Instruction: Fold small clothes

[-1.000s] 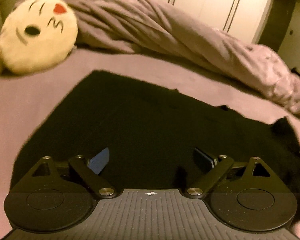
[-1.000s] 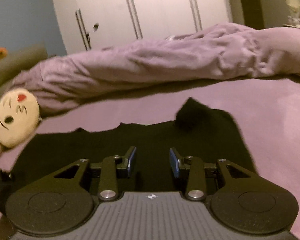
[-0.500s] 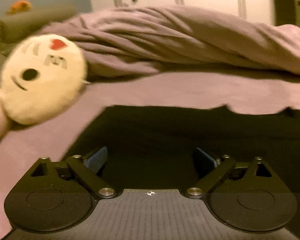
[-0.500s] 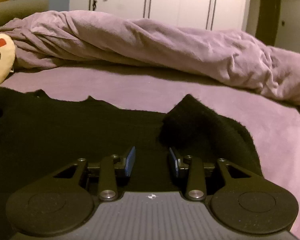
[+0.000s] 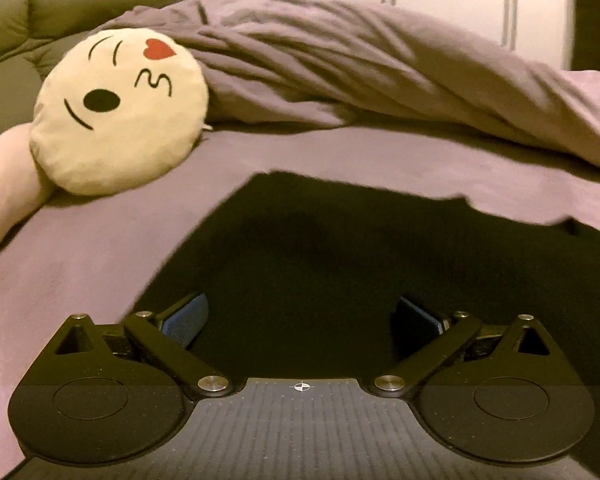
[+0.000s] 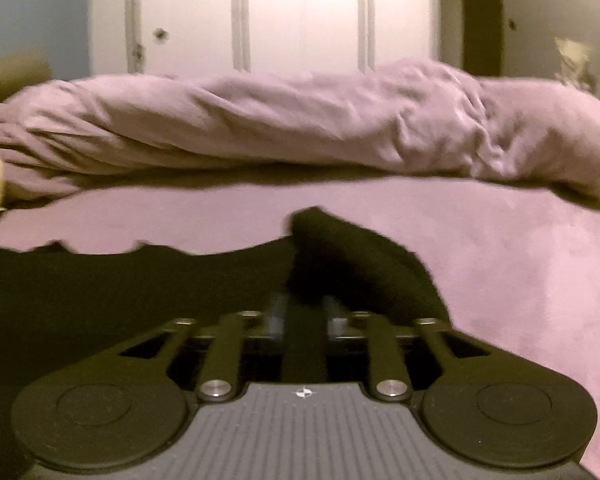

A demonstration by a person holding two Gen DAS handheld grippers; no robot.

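The left gripper (image 5: 300, 316), its blue-padded fingers (image 5: 186, 318) spread wide apart, hangs low over a flat black fabric garment (image 5: 360, 256) lying on a mauve bedsheet (image 5: 80, 256). Beyond sit a round cream kissing-face emoji cushion (image 5: 120, 112) and a rumpled mauve duvet (image 5: 360, 64)

Right claw (image 6: 302, 320) narrowed since 0.5 s ago, now nearly closed, blurred, at raised fold of black garment (image 6: 340, 256). Left claw (image 5: 300, 316) view swung; pillow (image 5: 120, 108) larger at 10 o'clock.

Home bedroom: bed (image 5: 340, 152), rumpled duvet (image 6: 300, 120), white wardrobe (image 6: 300, 12).
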